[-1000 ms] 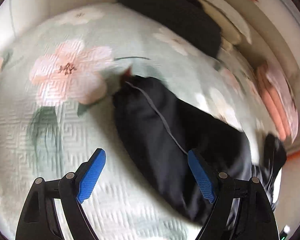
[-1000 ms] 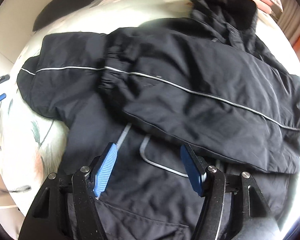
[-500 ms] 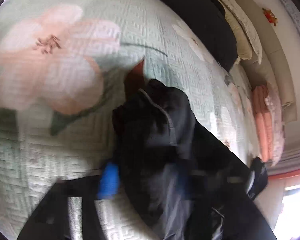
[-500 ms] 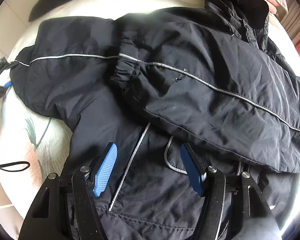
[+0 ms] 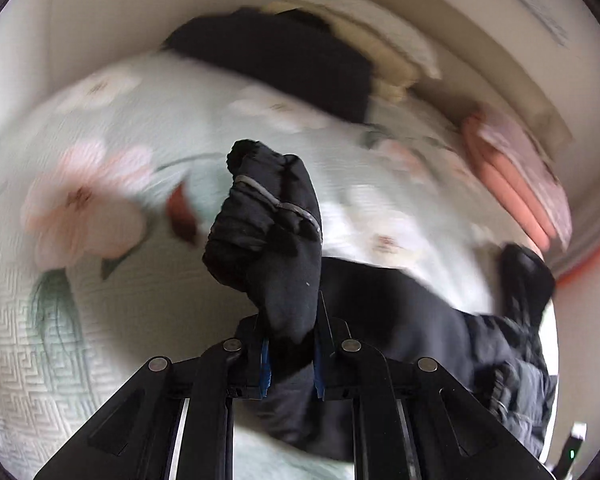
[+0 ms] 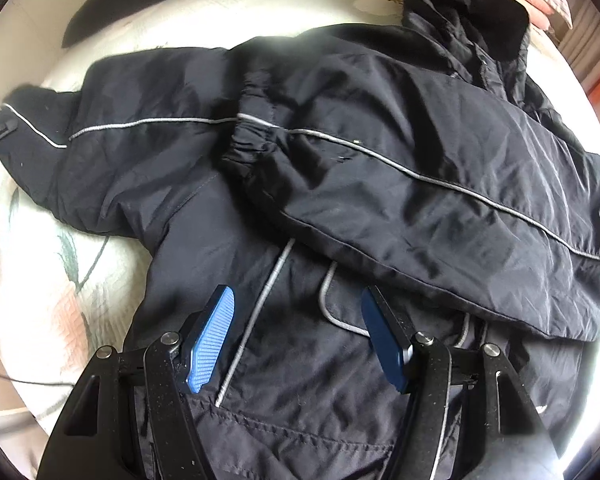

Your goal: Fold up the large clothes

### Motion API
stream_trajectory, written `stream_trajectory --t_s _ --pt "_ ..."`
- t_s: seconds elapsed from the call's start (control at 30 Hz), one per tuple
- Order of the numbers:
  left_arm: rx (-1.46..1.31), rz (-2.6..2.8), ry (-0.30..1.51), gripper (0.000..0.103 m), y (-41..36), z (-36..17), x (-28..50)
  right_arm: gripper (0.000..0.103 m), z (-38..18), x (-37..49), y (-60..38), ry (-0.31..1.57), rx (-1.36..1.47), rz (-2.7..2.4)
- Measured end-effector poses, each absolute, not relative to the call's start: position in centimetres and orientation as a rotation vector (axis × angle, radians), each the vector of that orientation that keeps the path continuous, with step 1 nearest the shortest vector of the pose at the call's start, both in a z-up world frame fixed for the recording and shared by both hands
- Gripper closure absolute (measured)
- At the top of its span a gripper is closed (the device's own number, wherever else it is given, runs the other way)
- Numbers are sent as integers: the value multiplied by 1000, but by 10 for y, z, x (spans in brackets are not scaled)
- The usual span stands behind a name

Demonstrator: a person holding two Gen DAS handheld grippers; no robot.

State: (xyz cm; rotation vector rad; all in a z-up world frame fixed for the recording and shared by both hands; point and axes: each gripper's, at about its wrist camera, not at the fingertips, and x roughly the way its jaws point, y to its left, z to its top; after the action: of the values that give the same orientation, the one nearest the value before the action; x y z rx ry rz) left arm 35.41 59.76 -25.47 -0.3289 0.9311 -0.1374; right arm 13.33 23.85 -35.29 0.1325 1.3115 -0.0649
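Black padded nylon jacket [image 6: 340, 200] covers the floral quilted bedspread [image 5: 100, 280]; our left gripper [image 5: 288, 356] is closing on its cuffed sleeve [image 5: 268, 232], at twelve o'clock; next, we judge, folding it across; right gripper [image 6: 296, 336] hovers agape.

a bed [image 5: 100, 344] is carrying everything, and its pale green quilted cover, printed with large pink flowers, is showing around the clothes. a black jacket [image 6: 340, 184] with thin grey piping is lying spread across it, one sleeve folded over the body, while another dark garment [image 5: 284, 60] is resting near the pillows [image 5: 380, 28] at the far end. folded pink bedding [image 5: 516, 184] is sitting at the bed's edge.
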Motion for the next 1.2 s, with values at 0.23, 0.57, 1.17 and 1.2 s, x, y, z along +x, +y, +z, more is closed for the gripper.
stream_trajectory --t_s 0.23,0.57,1.17,1.2 --pt "-199 -386 835 87 478 -186 305 35 -318 106 203 1253 162 -67" --pt "-77 -708 879 88 272 -191 245 35 -287 54 101 1201 216 -160" --pt "-137 -826 1258 44 187 -315 214 35 -316 36 21 1226 316 -152" --pt "-125 -815 1234 44 194 -302 212 35 -311 47 25 1211 318 -130"
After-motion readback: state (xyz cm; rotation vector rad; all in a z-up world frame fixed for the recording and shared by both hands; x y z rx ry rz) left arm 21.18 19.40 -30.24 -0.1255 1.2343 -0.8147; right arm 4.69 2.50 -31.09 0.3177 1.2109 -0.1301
